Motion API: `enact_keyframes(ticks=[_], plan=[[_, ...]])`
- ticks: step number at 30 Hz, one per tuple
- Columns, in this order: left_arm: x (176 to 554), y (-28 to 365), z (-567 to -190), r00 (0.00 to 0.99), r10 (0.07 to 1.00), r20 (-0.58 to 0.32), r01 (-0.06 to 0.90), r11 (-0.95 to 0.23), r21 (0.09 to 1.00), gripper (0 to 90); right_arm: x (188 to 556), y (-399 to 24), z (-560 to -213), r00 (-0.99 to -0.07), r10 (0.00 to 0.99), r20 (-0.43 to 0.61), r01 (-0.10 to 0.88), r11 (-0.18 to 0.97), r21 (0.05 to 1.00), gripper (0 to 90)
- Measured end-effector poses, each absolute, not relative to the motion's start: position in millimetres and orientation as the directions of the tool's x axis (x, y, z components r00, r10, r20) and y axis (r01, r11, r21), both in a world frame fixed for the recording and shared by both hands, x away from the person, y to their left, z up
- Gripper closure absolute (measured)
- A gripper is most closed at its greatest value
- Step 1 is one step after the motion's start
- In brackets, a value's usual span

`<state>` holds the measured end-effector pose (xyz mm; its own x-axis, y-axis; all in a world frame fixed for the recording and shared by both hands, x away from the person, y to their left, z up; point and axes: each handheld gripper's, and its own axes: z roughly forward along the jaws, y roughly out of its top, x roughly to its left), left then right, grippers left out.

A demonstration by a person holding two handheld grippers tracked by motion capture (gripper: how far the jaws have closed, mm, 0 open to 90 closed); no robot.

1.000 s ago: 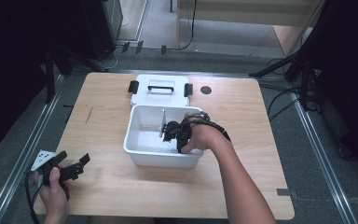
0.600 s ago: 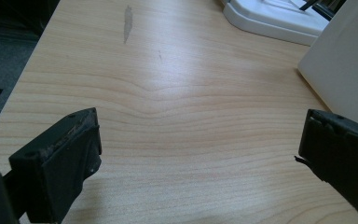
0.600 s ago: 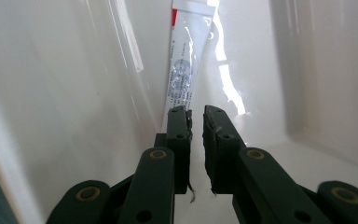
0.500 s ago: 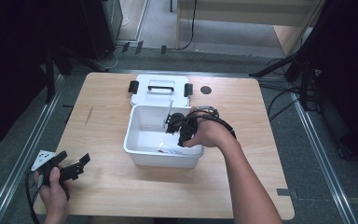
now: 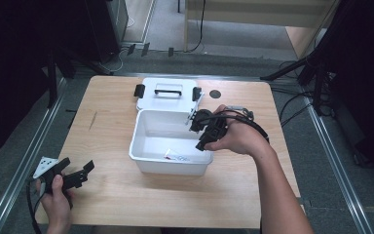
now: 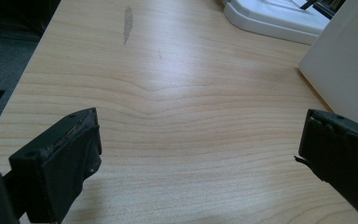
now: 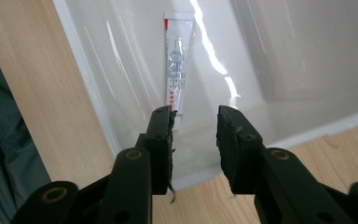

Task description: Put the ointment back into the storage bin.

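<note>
Your right tongs (image 5: pixel 200 131) hang over the right end of the white bin (image 5: pixel 148 124), above its rim. In the right gripper view their jaws stand a narrow gap apart with nothing between them; they have just been opening, and the pads press on nothing. Below them the small tube (image 7: pixel 178 65) lies flat on the bin's floor, white with a red band at its far end and fine print along it. In the high view the tube (image 5: pixel 177 157) rests close to the bin's near wall, toward the right. From the gripper's own camera the tube seems to line up just past the left jaw's tip, though how far beneath it lies is hard to judge.

Your left tongs (image 5: pixel 70 176) sit at the near left corner of the surface (image 5: pixel 112 112), well apart from the bin. Their jaws are spread wide over bare wood and grip nothing. The bin's white lid (image 5: pixel 168 97) lies flat behind the bin, touching its far wall, black handle up.
</note>
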<state>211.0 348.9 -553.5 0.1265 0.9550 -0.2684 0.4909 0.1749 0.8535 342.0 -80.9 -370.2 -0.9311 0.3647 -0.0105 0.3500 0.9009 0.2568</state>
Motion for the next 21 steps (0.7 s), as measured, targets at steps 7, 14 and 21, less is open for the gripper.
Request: enact_keyframes(ticks=[7,14,21], plan=[[211,348,-554,0.127,0.956,-0.266,0.489,0.172,0.855,0.0,337,-108,-360,-0.909,0.416,-0.024,0.388,0.867,0.314,55.3],[211,348,-554,0.128,0.957,-0.26,0.488,0.168,0.857,0.0,333,-135,-364,-0.876,0.481,-0.024,0.444,0.826,0.348,47.1],[211,347,-554,0.128,0.957,-0.26,0.488,0.168,0.857,0.0,325,-156,-374,-0.837,0.545,-0.04,0.497,0.789,0.362,26.2]])
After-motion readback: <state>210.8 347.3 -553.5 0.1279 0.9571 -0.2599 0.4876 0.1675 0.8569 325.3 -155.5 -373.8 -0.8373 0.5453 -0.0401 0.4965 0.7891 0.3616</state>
